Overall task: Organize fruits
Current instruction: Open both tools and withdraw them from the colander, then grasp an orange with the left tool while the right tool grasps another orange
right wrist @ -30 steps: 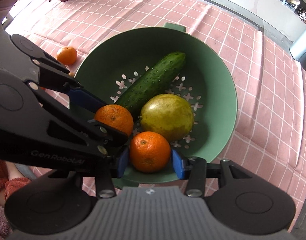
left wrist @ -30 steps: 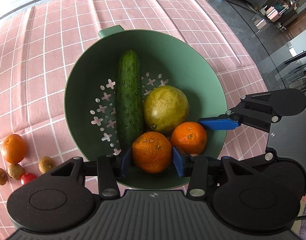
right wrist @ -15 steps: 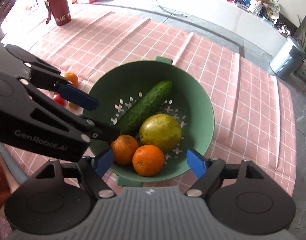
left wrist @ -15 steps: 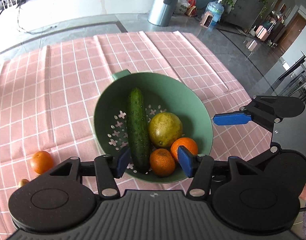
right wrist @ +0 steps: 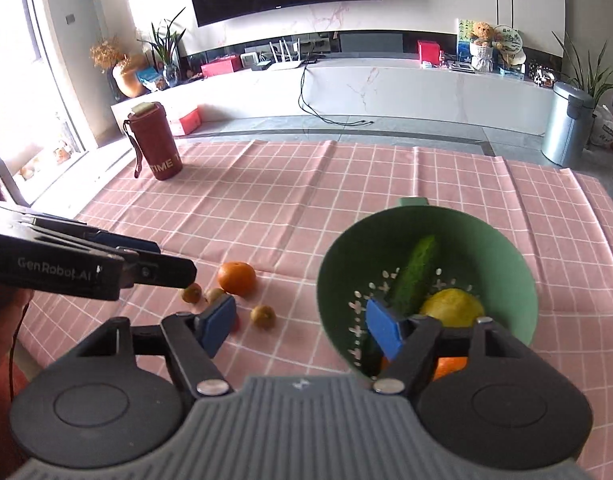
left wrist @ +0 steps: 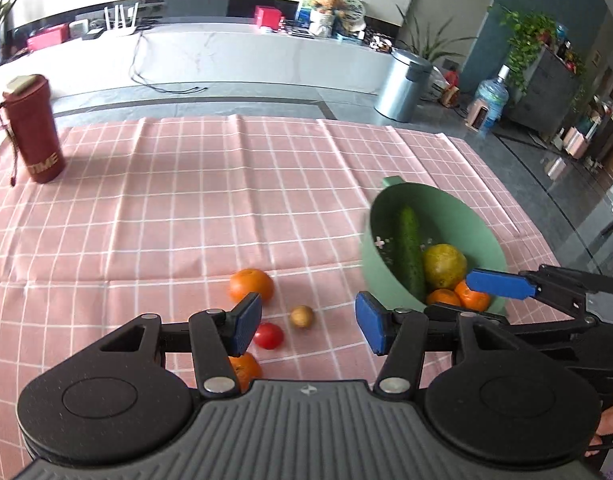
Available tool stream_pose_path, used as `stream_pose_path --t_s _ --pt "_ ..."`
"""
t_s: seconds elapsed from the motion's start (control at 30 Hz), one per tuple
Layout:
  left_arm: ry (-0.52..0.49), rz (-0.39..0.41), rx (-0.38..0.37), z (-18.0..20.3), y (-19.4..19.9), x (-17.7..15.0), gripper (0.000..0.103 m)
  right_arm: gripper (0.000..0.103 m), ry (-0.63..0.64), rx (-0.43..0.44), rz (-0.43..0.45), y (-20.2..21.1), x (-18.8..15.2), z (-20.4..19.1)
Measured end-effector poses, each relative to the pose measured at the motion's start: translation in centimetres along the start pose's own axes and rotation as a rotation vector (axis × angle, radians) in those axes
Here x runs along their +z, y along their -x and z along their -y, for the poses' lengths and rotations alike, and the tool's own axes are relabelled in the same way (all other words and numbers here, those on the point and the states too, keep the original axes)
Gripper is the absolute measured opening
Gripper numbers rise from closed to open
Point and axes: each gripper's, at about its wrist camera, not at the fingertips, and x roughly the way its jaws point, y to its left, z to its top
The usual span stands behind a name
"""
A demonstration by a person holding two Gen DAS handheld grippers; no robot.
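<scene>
A green colander bowl (left wrist: pixel 482 216) (right wrist: pixel 494 240) on the pink checked cloth holds a cucumber (left wrist: pixel 410 252) (right wrist: pixel 414 272), a yellow-green fruit (left wrist: pixel 444 266) (right wrist: pixel 452 308) and two oranges (left wrist: pixel 472 296). On the cloth to its left lie an orange (left wrist: pixel 251 285) (right wrist: pixel 236 278), a second orange (left wrist: pixel 246 370) partly behind my left finger, a red tomato (left wrist: pixel 268 336) and small brown fruits (left wrist: pixel 301 317) (right wrist: pixel 263 315). My left gripper (left wrist: pixel 308 326) is open and empty above the loose fruit. My right gripper (right wrist: pixel 300 326) is open and empty, above the bowl's left rim.
A dark red bottle (left wrist: pixel 34 130) (right wrist: pixel 156 142) stands at the cloth's far left. A metal bin (left wrist: pixel 402 86) (right wrist: pixel 566 124) stands on the floor beyond the table. The table's right edge runs close past the bowl.
Both grippers let go of their oranges in the bowl, opened, and pulled up and back. The left gripper has swung left, over the loose fruit.
</scene>
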Motion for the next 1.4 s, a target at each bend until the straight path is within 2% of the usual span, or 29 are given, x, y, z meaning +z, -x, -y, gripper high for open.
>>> stream_pose_path --t_s 0.2,0.3,0.43,0.57,0.67,0.83,1.0,1.27,1.37,1.4 --pt "0.13 -0.006 0.01 -4.0 -0.4 -1.9 0.059 0.05 -0.023 0.028 0.036 -1.8 -1.6 -3.0" --pt "0.122 -0.02 -0.014 -4.6 -0.9 -2.8 0.058 0.04 -0.012 0.039 0.023 -3.5 -2.5 -4.4" --pt "0.089 -0.035 0.018 -5.3 -1.4 -4.4 0.058 0.039 0.058 0.013 0.004 -5.4 -3.5 -5.7" --pt "0.108 -0.038 -0.015 -6.2 -2.0 -5.3 0.058 0.039 0.114 0.012 0.007 -6.1 -4.2 -6.1" --pt "0.105 -0.063 -0.012 -6.3 -2.9 -5.5 0.058 0.039 0.132 -0.001 -0.011 -6.6 -4.5 -6.3" --pt "0.084 -0.082 -0.008 -6.0 -3.7 -5.9 0.058 0.039 0.111 -0.02 -0.03 -7.2 -4.5 -6.0" --pt "0.073 -0.123 0.004 -5.7 -5.6 -5.8 0.058 0.039 0.086 -0.006 -0.033 -7.7 -4.5 -5.5" --pt "0.047 -0.144 0.007 -5.6 -6.8 -6.1 0.06 0.04 0.069 0.011 -0.049 -8.3 -4.7 -5.4" --pt "0.031 -0.141 -0.006 -5.4 -6.7 -6.1 0.049 0.04 0.061 0.017 -0.055 -8.7 -4.6 -5.3" --pt "0.036 -0.143 -0.007 -5.4 -6.7 -6.0 0.049 0.04 0.062 0.02 -0.056 -8.8 -4.5 -5.3"
